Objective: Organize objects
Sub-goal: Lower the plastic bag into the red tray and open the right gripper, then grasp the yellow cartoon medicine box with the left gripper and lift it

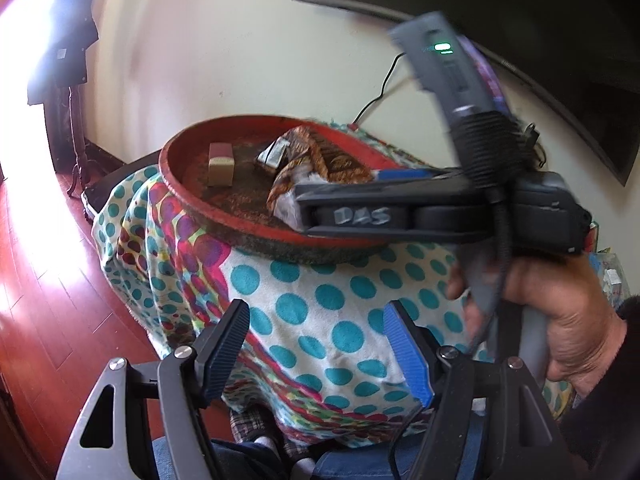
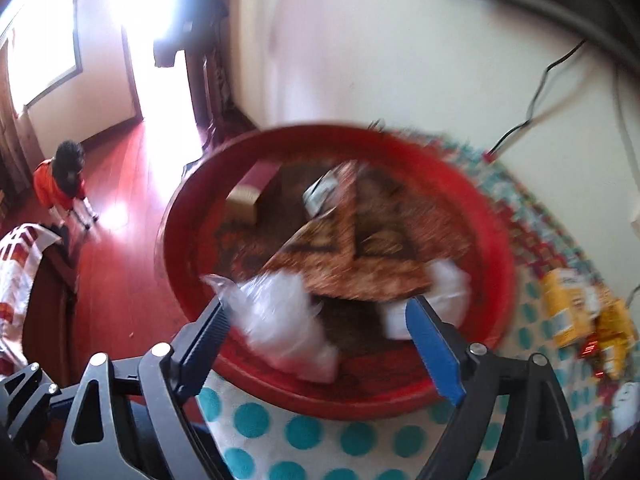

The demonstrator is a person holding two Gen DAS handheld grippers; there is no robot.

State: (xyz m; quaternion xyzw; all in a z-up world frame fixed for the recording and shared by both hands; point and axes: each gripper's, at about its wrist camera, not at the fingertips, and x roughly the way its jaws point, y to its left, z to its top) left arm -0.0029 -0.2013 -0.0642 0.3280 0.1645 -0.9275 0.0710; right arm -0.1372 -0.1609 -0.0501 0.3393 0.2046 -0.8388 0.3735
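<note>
Red tray [image 2: 492,240] on the dotted cloth [image 2: 304,432] — clear plastic bag [image 2: 284,320] just ahead of the right tool [image 2: 324,344], jaws spread, gripping nothing. Left tool [image 1: 316,344] released too, low before the bench — bag blurred, contents unreadable.

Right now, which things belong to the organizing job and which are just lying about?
Job:
red tray
small maroon-topped box
patterned brown cloth
clear plastic bag
foil packet

Lying about:
polka-dot tablecloth
yellow packets
black cable
television
</note>
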